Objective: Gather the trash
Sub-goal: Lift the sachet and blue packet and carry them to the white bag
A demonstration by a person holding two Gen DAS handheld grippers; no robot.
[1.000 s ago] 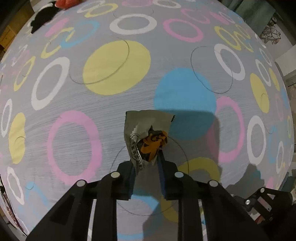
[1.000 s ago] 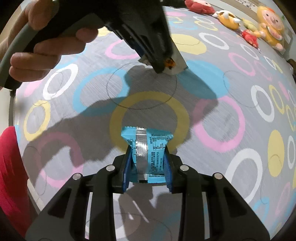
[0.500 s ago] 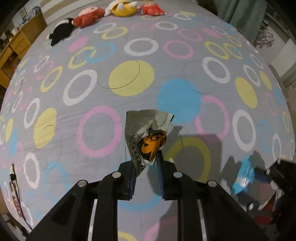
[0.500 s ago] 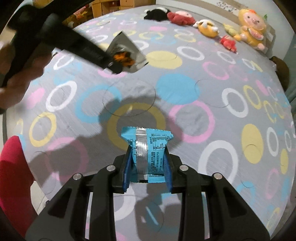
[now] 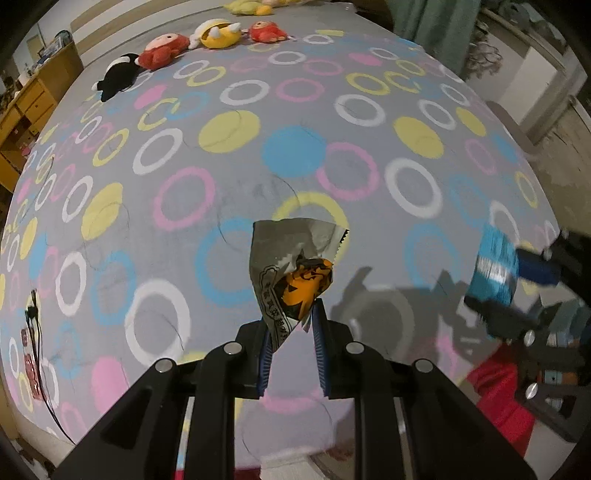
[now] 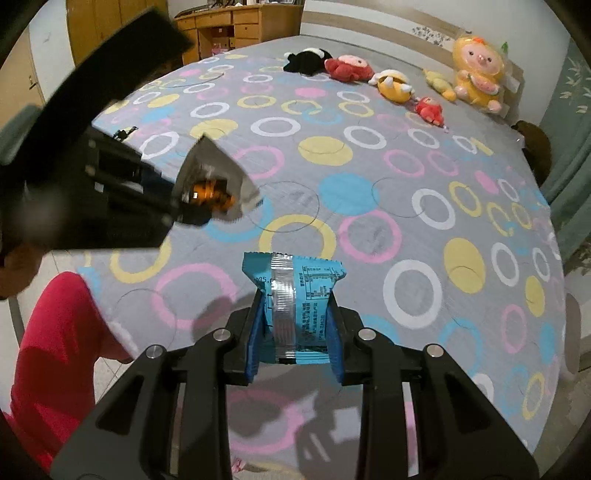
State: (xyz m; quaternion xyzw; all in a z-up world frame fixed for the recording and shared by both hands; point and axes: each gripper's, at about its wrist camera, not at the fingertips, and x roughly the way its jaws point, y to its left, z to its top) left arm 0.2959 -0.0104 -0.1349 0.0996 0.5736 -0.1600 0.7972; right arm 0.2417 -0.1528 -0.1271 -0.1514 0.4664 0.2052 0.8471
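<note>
In the left wrist view the left tool (image 5: 291,325) is clamped on a crumpled silver-and-orange wrapper (image 5: 293,273), which sticks up from between the blue pads and hangs in the air above the bed (image 5: 221,192) with its grey cover of coloured rings. A second ago this wrapper sat low over the cover with only a patch of rings around it; now far more of the bed shows beneath it, and the row of plush toys (image 5: 199,40) at the far edge, cut off or out of sight a second ago, lies fully in view. At the right edge, blurred, the right tool (image 5: 513,284) has come into this view, gripping a blue wrapper (image 5: 495,266); a second ago only a dark corner of it showed there. In the right wrist view the right tool (image 6: 295,332) is closed on the blue wrapper (image 6: 295,295), its silver seam running up the middle, exactly as it sat half a second ago, held above the near edge of the bed (image 6: 369,192). The left tool (image 6: 177,206) reaches in from the left, nearer and larger than before, with the silver-and-orange wrapper (image 6: 216,188) pinched at its tip. A wooden dresser (image 6: 236,22) stands beyond the bed, and the plush toys (image 6: 391,81) line its far side. No bin or bag for the trash shows in either view.
</note>
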